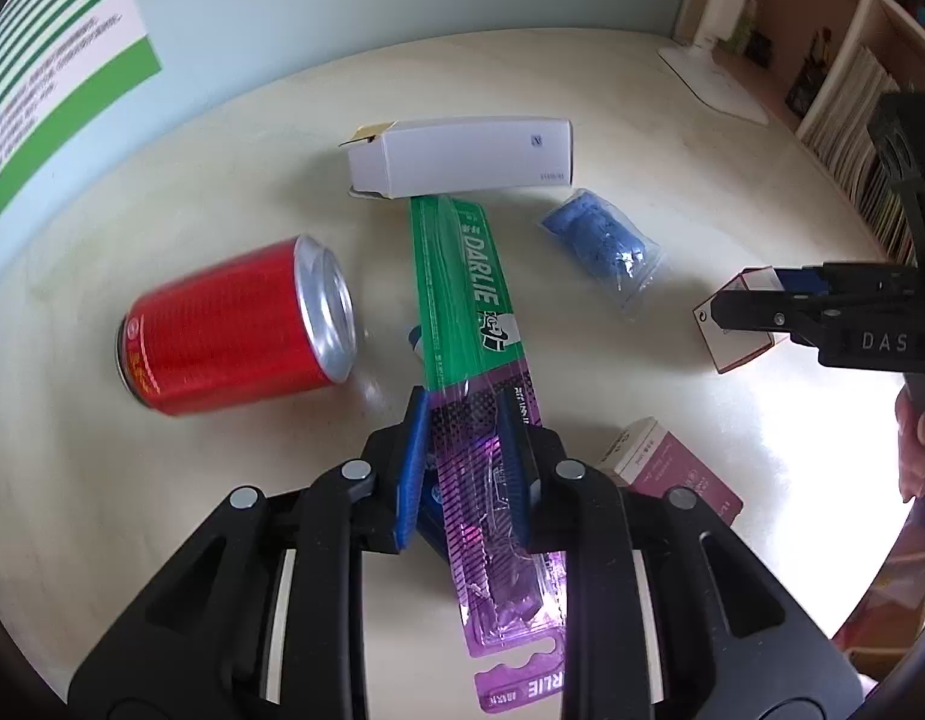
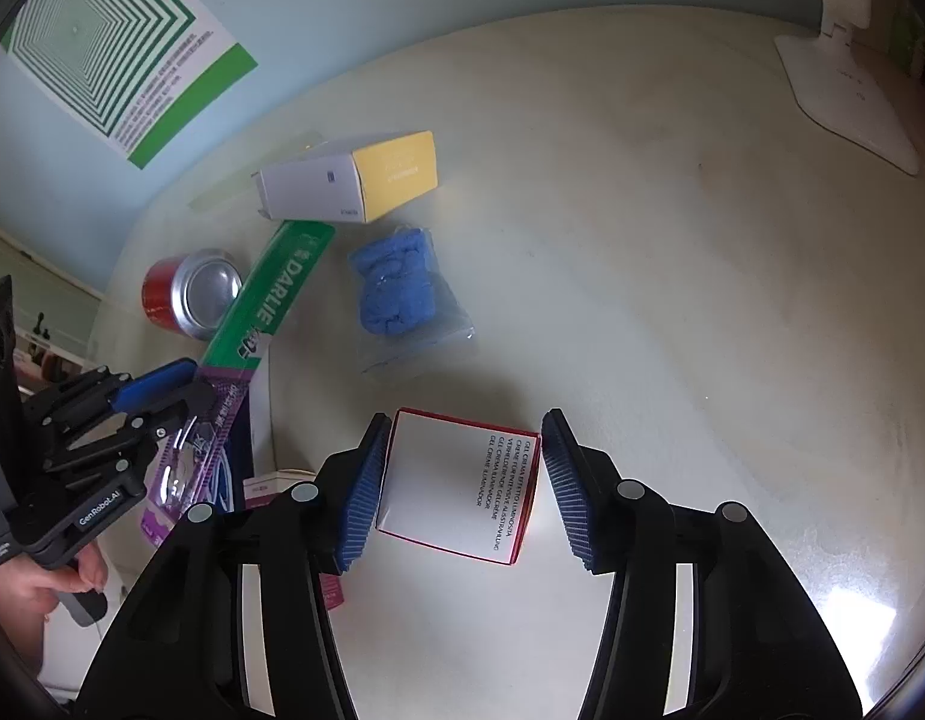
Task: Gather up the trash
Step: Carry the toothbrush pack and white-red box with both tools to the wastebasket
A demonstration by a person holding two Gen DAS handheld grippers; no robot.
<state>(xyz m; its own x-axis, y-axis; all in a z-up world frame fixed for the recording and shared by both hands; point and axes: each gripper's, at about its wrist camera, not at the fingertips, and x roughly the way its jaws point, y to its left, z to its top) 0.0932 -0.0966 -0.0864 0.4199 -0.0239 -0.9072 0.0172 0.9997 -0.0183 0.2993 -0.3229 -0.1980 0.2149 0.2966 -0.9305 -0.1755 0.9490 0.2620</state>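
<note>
A green and purple Darlie toothbrush pack [image 1: 474,324] lies slanted across the pale table [image 1: 222,540]. My left gripper [image 1: 465,468] is shut on its purple end, both blue pads pressed against the sides; it also shows in the right wrist view, left gripper [image 2: 162,390]. A white box with red edges [image 2: 456,486] sits between the pads of my right gripper [image 2: 462,492]. The left pad touches the box and a thin gap remains at the right pad, so this gripper is open. The left wrist view shows the same right gripper [image 1: 756,300] at the box [image 1: 732,336].
A red can [image 1: 222,330] lies on its side at the left. Behind it are a long white carton [image 1: 462,159] and a bagged blue cloth [image 1: 600,246]. A maroon box [image 1: 672,468] lies near the front, a white lamp base [image 2: 846,96] and bookshelves [image 1: 852,120] at the right.
</note>
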